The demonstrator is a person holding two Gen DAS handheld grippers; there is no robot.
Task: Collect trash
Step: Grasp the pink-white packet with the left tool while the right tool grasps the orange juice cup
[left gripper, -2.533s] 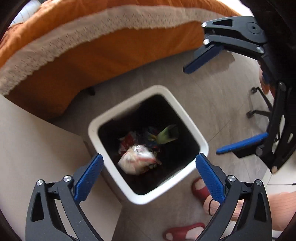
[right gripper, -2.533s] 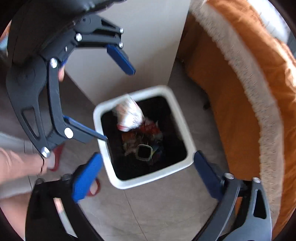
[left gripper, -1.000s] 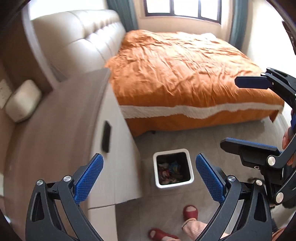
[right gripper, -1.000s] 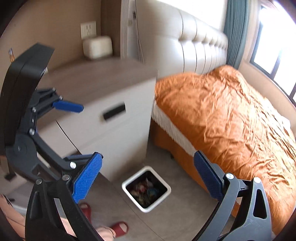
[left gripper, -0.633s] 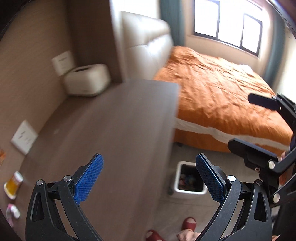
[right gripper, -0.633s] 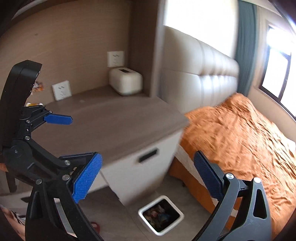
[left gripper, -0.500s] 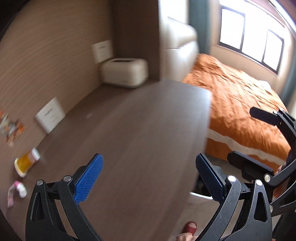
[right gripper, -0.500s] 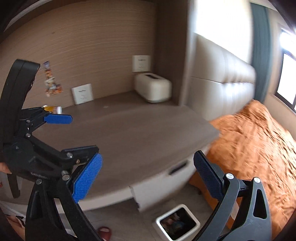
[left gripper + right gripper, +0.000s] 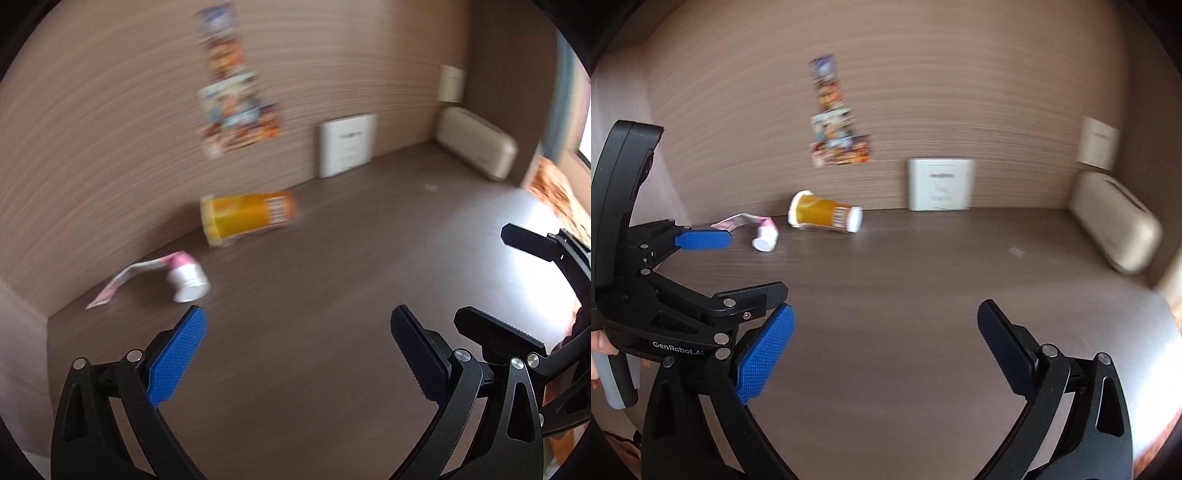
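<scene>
Both grippers hang empty with jaws spread above the desktop [image 9: 923,295] — the left gripper [image 9: 295,347] nearest the litter, the right gripper [image 9: 884,343] beside it. An orange bottle [image 9: 823,213] and a pink-and-white tube [image 9: 764,234] lie toppled near the wall; the bottle's round body likely rolls, so closing across its middle seems wisest.

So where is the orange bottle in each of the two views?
Left wrist: the orange bottle lies on its side left of centre, by the wall, above the left gripper.
Right wrist: the bottle lies upper left of centre, by the wall.
Shared landmark: the white card against the wall, right of the bottle.
</scene>
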